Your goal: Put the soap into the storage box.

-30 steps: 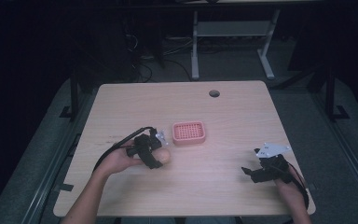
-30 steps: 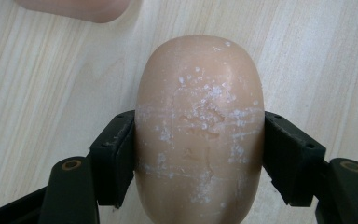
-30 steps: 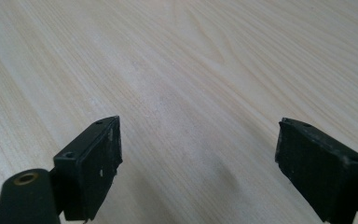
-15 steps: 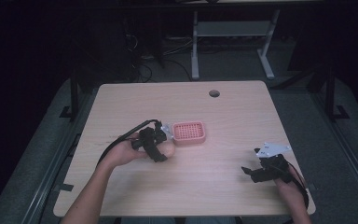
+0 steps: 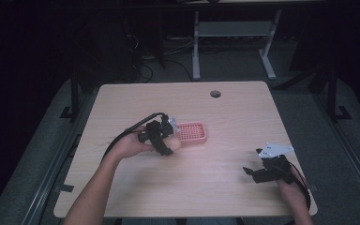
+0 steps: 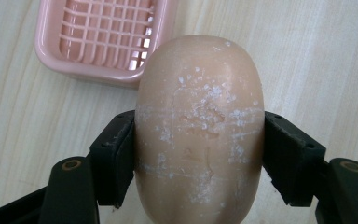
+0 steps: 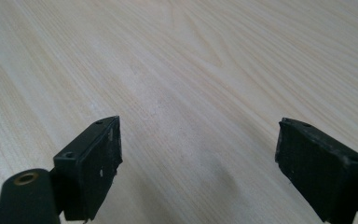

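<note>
I have the soap (image 6: pixel 199 126) clamped between the fingers (image 6: pixel 114 156) of my left gripper (image 5: pixel 165 138), held just in front of the near edge of the pink soap dish (image 5: pixel 191 132), which sits a little left of the middle of the tabletop (image 5: pixel 225 112). In the left gripper view the bar is a rounded, peach-coloured oval, and my grip crosses its middle from flank to flank, with the far end sticking out toward the dish. Its skin looks dry and chalky, flecked with white scuffs, so I judge it less slippery than a wet bar, yet the curved sides could let it squirt forward or back if I squeeze harder. It seems firm and fairly light, but soft enough for the pads to dent it. Gripping it at the widest part, as now, seems the safest place. The dish has a slatted grid floor and a low rim, so the bar should be lowered flat inside it and not dropped. My right gripper (image 5: pixel 266 169) rests near the right front corner of the tabletop, its fingers (image 7: pixel 95 161) wide apart over bare wood, holding nothing.
</note>
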The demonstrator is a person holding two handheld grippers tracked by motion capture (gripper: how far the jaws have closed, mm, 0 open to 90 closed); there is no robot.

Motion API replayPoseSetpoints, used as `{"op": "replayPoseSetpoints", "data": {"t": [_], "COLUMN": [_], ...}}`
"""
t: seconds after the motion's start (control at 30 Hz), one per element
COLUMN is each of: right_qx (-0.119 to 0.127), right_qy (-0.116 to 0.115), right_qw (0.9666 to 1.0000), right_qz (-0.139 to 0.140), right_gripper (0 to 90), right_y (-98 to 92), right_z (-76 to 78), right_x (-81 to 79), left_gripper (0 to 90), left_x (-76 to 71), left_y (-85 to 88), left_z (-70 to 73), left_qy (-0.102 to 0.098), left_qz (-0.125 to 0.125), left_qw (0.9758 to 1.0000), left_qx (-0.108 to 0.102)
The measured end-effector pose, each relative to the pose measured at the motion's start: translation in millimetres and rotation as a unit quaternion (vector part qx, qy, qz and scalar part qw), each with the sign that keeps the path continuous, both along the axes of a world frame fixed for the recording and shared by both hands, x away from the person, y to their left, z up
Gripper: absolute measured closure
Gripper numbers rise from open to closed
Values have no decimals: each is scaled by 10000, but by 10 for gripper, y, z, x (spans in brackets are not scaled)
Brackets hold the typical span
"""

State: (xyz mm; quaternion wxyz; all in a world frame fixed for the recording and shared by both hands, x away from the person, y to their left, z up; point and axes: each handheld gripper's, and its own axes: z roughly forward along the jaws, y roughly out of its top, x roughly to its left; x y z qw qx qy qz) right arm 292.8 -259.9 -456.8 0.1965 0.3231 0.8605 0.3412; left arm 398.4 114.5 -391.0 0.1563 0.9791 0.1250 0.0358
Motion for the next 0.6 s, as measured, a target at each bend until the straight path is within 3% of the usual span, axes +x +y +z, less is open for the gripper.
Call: {"op": "replayPoseSetpoints", "data": {"t": [0.6], "right_qx": [59], "right_qy": [-20], "right_qw": [10000], "right_qz": [-19], "right_gripper": [139], "right_y": [-16], "right_z": [5], "right_x": [1], "left_gripper": [320], "left_x": [132], "left_y": [-147], "left_z": [58], "left_qy": [-7], "left_qz": [-77], "left_qw": [10000], "left_qx": [16]}}
